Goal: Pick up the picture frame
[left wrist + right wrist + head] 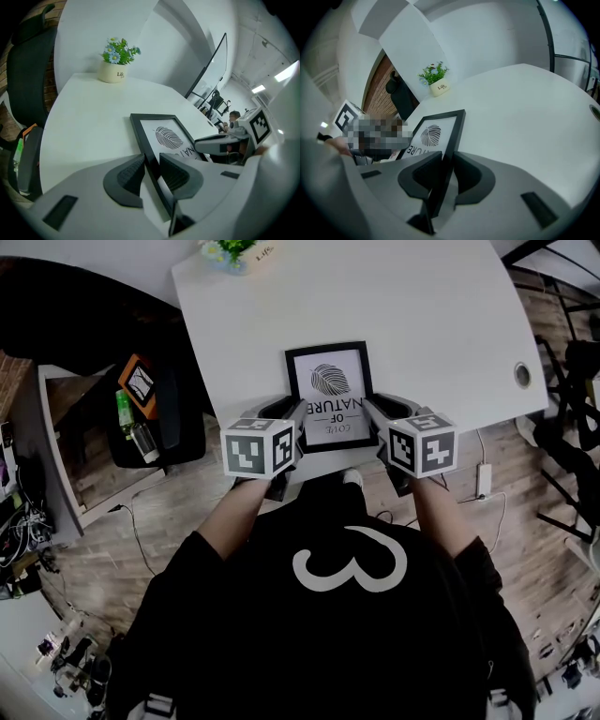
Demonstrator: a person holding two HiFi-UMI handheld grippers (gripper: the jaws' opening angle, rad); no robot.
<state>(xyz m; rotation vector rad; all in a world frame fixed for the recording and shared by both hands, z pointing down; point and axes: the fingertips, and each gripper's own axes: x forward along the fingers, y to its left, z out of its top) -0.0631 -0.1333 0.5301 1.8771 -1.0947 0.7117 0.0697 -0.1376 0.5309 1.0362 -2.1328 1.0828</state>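
Note:
A black picture frame (328, 395) with a leaf print and lettering lies at the near edge of the white table (422, 315). My left gripper (292, 413) clamps its left border, and my right gripper (370, 409) clamps its right border. In the left gripper view the frame (164, 136) runs edge-on between the ribbed pads of the left gripper (152, 171), which press on it. In the right gripper view the right gripper (446, 171) has both dark pads against the thin border of the frame (433, 133). The frame's near corners are hidden by the jaws.
A small potted plant (230, 251) stands at the table's far left corner. A cable hole (522, 374) sits near the table's right edge. A black chair (28, 70) and a low shelf with bottles (84, 446) stand left of the table. Cables lie on the wooden floor.

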